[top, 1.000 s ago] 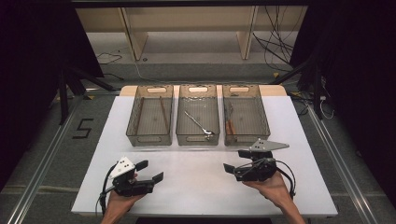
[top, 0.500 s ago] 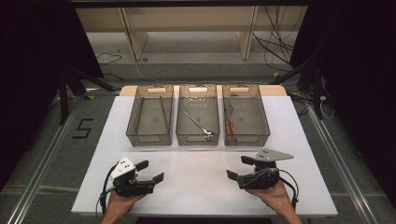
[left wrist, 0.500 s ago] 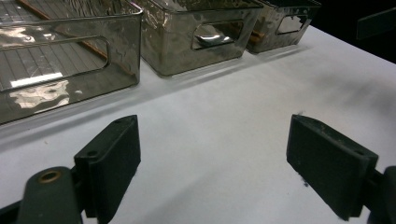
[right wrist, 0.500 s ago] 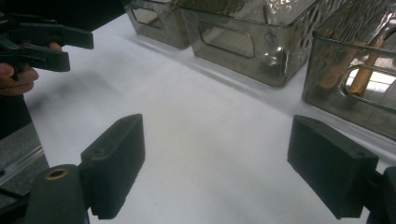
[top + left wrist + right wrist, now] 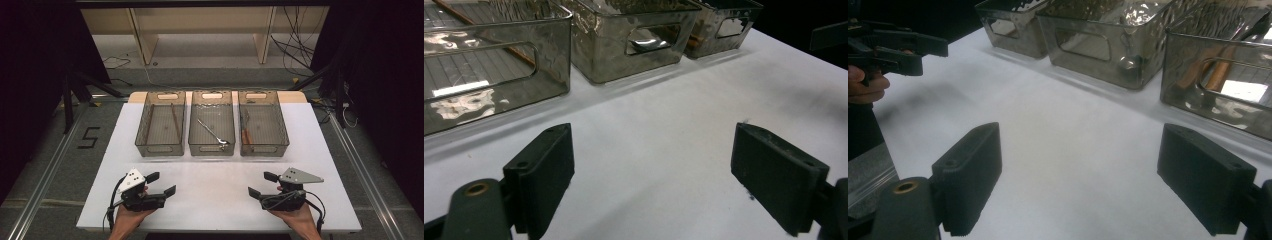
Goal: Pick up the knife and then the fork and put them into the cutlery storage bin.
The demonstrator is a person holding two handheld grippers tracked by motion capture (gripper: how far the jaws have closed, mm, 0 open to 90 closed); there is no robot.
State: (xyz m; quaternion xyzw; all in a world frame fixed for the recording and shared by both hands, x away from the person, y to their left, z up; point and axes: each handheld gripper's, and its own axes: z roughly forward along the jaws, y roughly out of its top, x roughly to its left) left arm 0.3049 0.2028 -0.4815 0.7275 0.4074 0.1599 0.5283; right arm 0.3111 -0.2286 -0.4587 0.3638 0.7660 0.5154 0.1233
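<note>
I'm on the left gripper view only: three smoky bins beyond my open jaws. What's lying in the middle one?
Observer: The middle bin holds one thin metal utensil, lying diagonally.
Operator: And the right-hand bin?
Observer: The right bin has a wooden-handled tool along its left wall.
Operator: Is the other gripper carrying anything?
Observer: No, the right gripper has its jaws open with nothing between them.

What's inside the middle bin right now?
In the middle bin lies one metal utensil, running diagonally toward the near right corner. Its tip sits against the near wall, too small to identify; the rest of the floor looks bare.
</note>
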